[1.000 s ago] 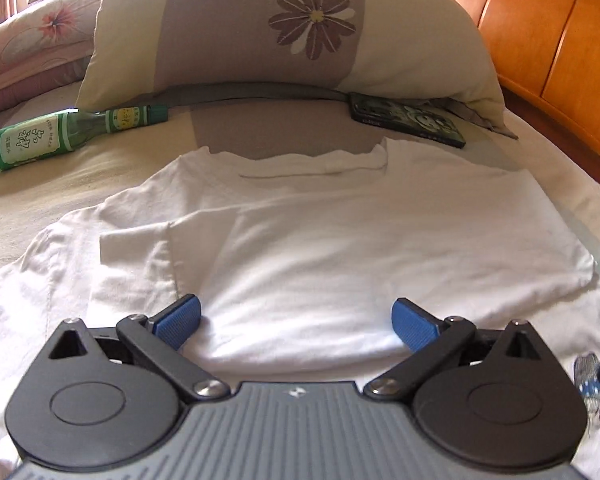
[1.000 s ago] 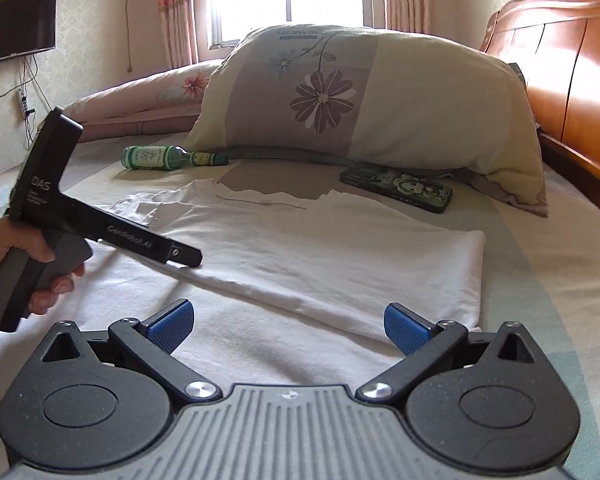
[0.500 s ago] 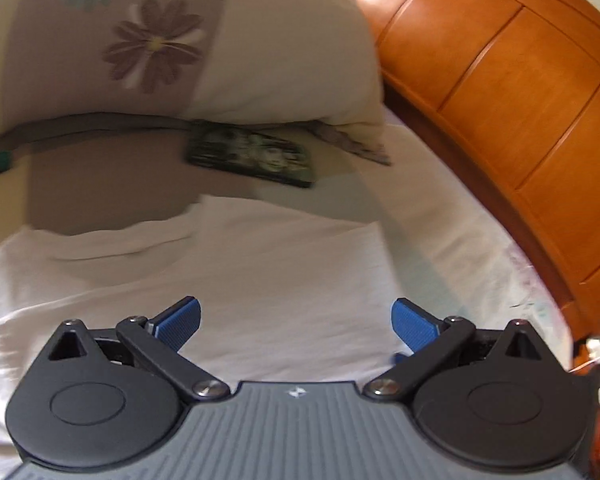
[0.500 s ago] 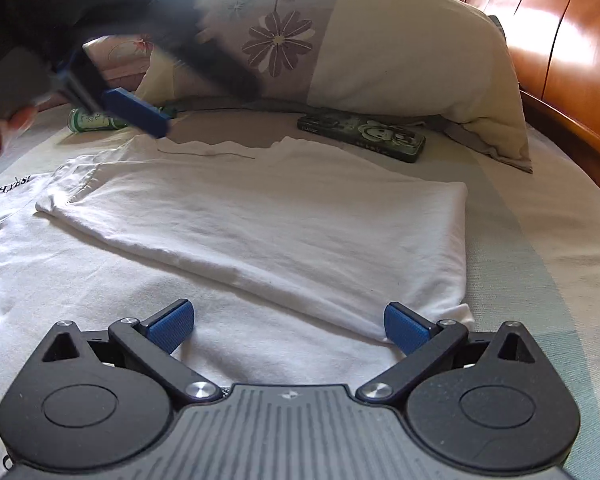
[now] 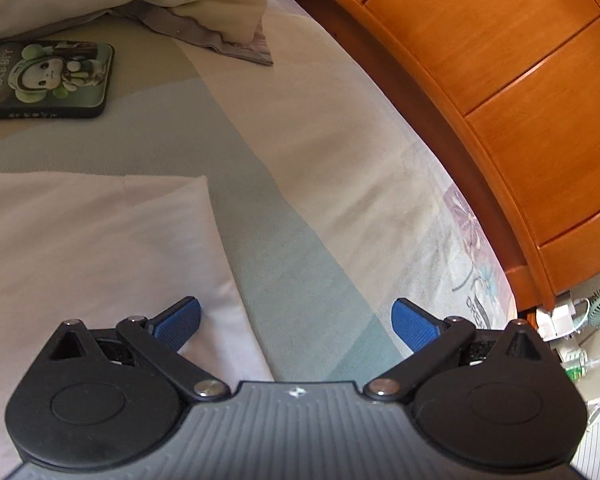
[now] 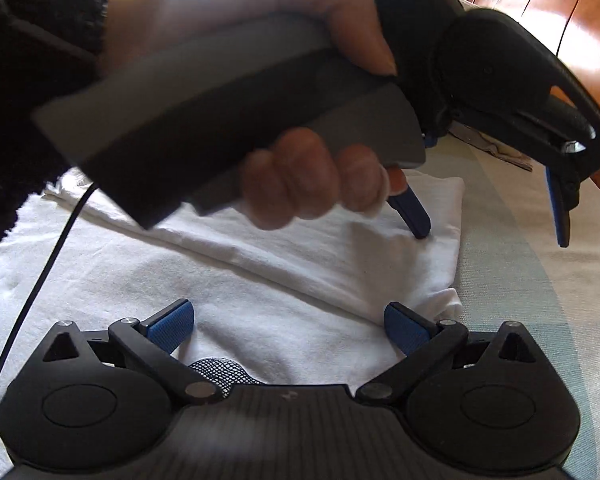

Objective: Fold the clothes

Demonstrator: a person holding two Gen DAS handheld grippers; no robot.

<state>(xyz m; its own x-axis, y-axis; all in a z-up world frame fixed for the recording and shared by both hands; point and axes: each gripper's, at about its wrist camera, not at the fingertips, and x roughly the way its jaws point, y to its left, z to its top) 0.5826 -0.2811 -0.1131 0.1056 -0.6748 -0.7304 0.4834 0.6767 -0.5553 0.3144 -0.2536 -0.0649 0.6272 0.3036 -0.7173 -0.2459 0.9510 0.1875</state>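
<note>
Ribbed blue pads (image 5: 178, 326) straddle soft white shirt (image 5: 92, 240).

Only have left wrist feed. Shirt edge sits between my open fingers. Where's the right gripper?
Observer: The right gripper hovers open over the white shirt, in front of the folded-over layer, holding nothing.
Operator: Is either of my tips on cloth?
Observer: In the right wrist view, the left gripper has one fingertip at or just above the folded layer near its edge. Contact is unclear. The other hangs over the bed sheet.
Operator: Anything trailing?
Observer: A black cable runs down from the left handle across the shirt's far side.
</note>
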